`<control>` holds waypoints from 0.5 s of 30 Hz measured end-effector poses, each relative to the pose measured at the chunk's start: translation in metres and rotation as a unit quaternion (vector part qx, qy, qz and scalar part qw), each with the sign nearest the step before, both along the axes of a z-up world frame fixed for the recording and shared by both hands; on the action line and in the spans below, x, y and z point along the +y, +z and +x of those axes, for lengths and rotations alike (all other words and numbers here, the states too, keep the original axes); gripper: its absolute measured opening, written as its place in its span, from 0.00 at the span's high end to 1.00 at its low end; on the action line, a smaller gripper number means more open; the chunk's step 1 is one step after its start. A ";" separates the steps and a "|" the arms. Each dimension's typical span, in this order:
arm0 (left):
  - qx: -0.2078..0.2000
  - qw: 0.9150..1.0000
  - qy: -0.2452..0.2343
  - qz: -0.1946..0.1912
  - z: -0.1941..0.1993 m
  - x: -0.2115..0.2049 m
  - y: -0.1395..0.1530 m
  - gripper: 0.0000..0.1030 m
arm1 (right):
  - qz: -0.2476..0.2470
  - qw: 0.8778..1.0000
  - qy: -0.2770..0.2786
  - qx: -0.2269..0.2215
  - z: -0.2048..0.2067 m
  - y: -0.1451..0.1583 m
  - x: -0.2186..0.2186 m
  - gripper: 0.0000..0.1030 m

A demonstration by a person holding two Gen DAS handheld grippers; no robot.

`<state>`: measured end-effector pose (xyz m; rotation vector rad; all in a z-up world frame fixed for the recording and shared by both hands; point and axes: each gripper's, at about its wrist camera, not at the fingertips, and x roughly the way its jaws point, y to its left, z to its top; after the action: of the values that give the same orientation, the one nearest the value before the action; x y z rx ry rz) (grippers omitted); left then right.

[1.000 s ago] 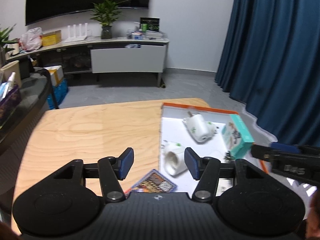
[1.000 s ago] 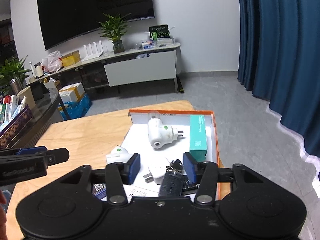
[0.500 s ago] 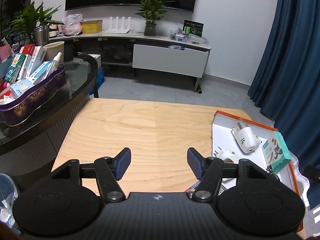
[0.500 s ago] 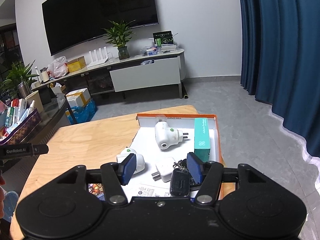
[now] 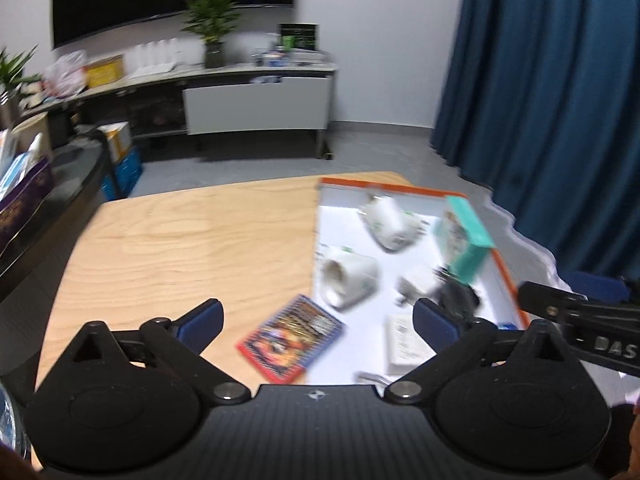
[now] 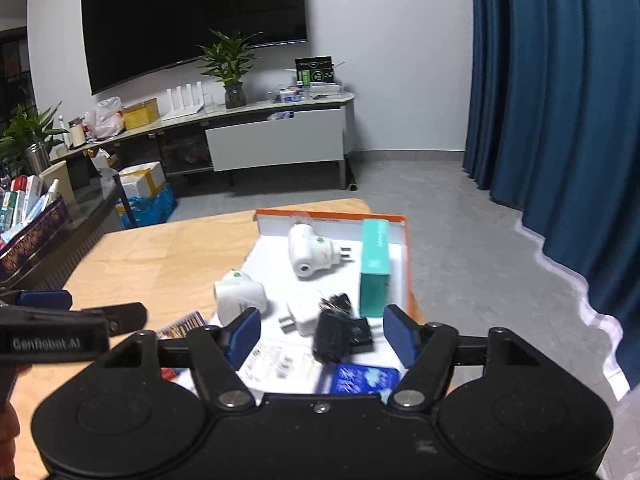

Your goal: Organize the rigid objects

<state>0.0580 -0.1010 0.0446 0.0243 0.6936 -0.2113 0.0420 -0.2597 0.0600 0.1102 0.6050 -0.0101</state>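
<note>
The wooden bench [image 5: 180, 240] carries an orange-rimmed white tray [image 6: 407, 248] at its right end. Both sets of tongs hang above the near edge, the left tongs [image 5: 316, 322] spread wide and holding nothing, the right tongs [image 6: 320, 334] likewise released and empty.

Inside the tray, a teal box [image 6: 374, 266] stands along the right wall. A white plug adapter [image 6: 310, 254] lies near the far wall, with a second adapter [image 6: 240, 294] nearer, at the tray's left edge. A small white charger [image 6: 302, 314] lies beside a black key fob [image 6: 332, 334]. Printed paper [image 6: 280, 366] and a blue packet [image 6: 360, 378] lie at the near end.

A colourful card pack [image 5: 290, 338] lies on the bench just left of the tray.
</note>
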 end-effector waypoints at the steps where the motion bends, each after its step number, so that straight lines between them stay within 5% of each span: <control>1: -0.001 1.000 -0.005 0.000 -0.005 -0.004 -0.001 0.00 | -0.003 1.000 -0.003 0.002 -0.004 0.000 -0.002 0.22; 15: 0.011 1.000 0.006 0.023 -0.055 -0.028 -0.016 0.00 | 0.007 0.999 -0.029 0.024 -0.061 -0.025 -0.014 0.19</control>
<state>0.0025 -0.1289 0.0284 0.0625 0.7198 -0.1837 -0.0186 -0.2739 0.0354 0.1417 0.6498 -0.0645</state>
